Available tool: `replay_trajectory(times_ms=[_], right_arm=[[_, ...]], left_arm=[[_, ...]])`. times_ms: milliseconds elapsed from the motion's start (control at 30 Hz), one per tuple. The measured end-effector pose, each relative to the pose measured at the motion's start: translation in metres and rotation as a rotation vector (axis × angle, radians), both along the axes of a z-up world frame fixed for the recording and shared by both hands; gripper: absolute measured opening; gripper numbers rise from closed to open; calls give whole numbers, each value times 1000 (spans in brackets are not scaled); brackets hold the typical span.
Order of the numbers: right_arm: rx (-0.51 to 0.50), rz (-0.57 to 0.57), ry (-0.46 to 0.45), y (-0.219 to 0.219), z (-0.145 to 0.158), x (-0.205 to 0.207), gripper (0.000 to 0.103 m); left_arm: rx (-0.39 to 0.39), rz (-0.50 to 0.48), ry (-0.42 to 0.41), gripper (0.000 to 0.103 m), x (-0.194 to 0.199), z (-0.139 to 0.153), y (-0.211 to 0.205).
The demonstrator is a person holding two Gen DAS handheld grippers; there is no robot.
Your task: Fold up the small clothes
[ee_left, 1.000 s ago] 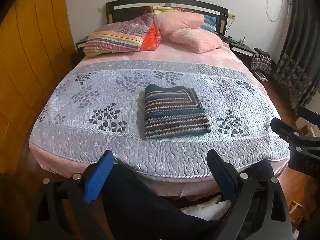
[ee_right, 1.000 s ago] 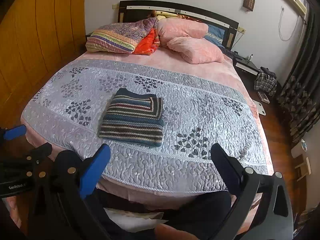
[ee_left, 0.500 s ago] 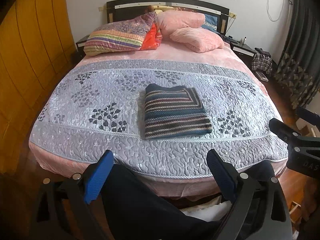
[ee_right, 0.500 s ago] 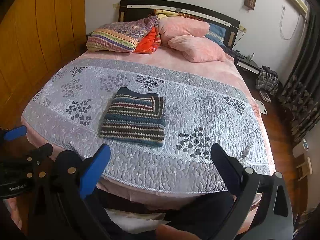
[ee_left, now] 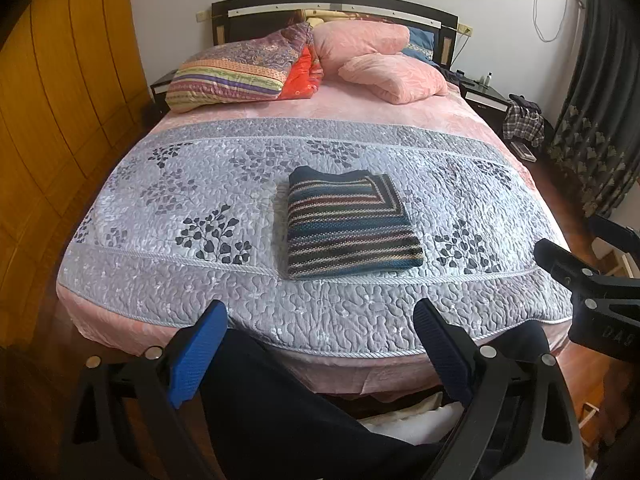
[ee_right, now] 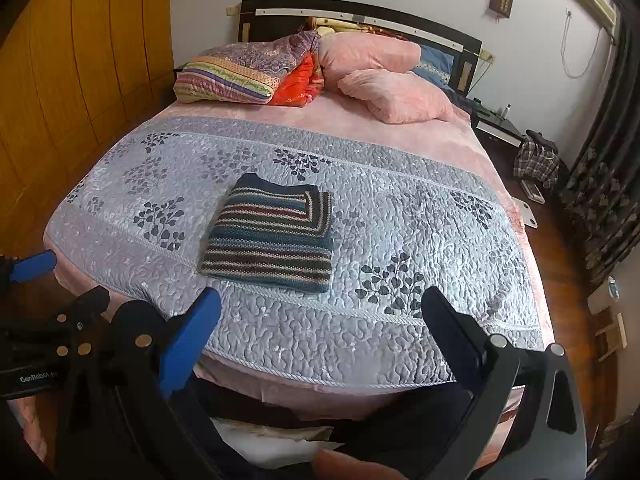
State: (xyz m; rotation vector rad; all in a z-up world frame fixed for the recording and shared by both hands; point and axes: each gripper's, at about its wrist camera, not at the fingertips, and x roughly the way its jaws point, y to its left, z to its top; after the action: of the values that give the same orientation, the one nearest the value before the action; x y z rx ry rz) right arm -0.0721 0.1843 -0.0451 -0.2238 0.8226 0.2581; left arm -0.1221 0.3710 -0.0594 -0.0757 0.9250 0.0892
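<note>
A striped knitted sweater (ee_left: pixel 350 226) (ee_right: pixel 274 234) lies folded into a neat rectangle on the grey quilted bedspread (ee_left: pixel 192 184) (ee_right: pixel 420 240), near the foot of the bed. My left gripper (ee_left: pixel 320 320) hangs open off the foot of the bed, well short of the sweater, with nothing between its fingers. My right gripper (ee_right: pixel 320 306) is open too and empty, held back from the bed edge. In the left wrist view the right gripper (ee_left: pixel 576 256) shows at the right edge. The left gripper's blue fingertip (ee_right: pixel 32 266) shows at the left of the right wrist view.
Pink pillows (ee_left: pixel 394 78) and a folded colourful quilt (ee_left: pixel 240 74) are piled at the headboard. Wooden wardrobe doors (ee_left: pixel 60 100) run along the left. A nightstand (ee_left: pixel 488 98), plaid cloth (ee_left: pixel 522 124) and dark curtains (ee_left: pixel 600 120) stand on the right. A person's dark trouser legs (ee_left: pixel 280 420) are below the grippers.
Both grippers have stayed open and drawn back very slightly from the bed. The folded sweater has not moved.
</note>
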Motion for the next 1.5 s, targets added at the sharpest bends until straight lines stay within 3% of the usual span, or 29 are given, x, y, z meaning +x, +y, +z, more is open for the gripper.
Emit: replay_trajectory(times_ms=[1500], right_arm=[[0, 20, -11, 3, -1, -3, 100]], left_arm=[[2, 6, -10, 94, 0, 3, -6]])
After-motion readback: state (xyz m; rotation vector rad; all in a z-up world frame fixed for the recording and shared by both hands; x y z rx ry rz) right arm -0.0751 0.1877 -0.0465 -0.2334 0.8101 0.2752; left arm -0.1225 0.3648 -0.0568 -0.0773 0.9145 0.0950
